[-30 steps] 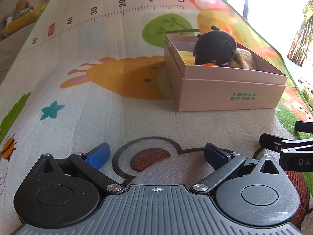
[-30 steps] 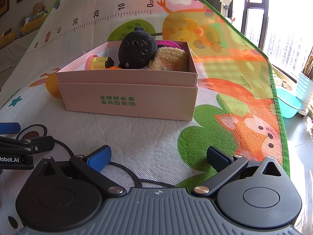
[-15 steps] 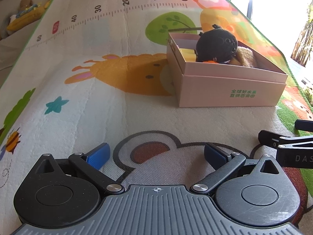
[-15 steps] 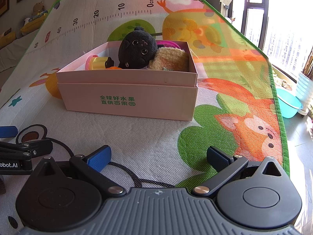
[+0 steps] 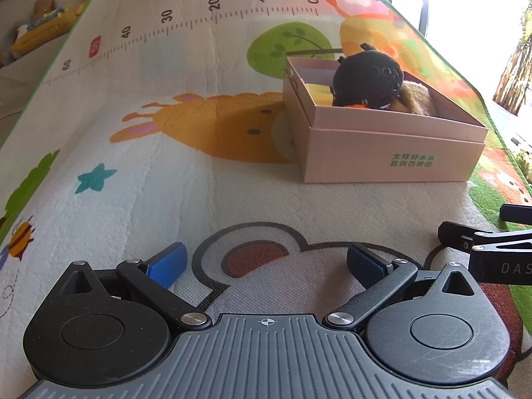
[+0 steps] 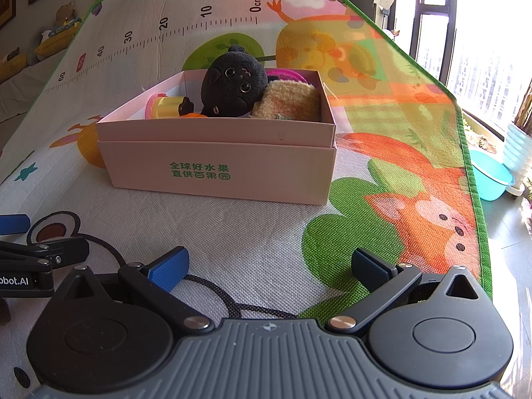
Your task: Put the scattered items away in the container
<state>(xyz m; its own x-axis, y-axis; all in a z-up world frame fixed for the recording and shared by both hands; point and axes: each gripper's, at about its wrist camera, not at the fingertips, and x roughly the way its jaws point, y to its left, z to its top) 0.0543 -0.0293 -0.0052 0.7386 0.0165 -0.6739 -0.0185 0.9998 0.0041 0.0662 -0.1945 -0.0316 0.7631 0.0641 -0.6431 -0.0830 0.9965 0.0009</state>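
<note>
A pink cardboard box [image 6: 216, 173] [image 5: 392, 153] with green lettering stands on the play mat. Inside lie a black plush cat [image 6: 234, 88] [image 5: 367, 81], a tan fuzzy toy [image 6: 289, 101] [image 5: 417, 98], a yellow and pink toy [image 6: 163, 106], an orange piece [image 6: 194, 116] and a magenta dish [image 6: 284, 74]. My left gripper [image 5: 266, 261] hovers open over the mat, well short of the box, with nothing between its blue pads. My right gripper [image 6: 267, 266] is open and empty too, in front of the box's long side.
The colourful play mat [image 5: 166, 133] has a printed ruler along its far part. A black cord [image 6: 232, 302] lies under the right gripper. Plush toys [image 5: 43, 16] rest beyond the mat's left edge. A turquoise basin [image 6: 492, 179] and windows are on the right.
The left gripper has drawn back and shifted left, so the box looks a little smaller and further right. The right gripper has stayed still. Both remain open.
</note>
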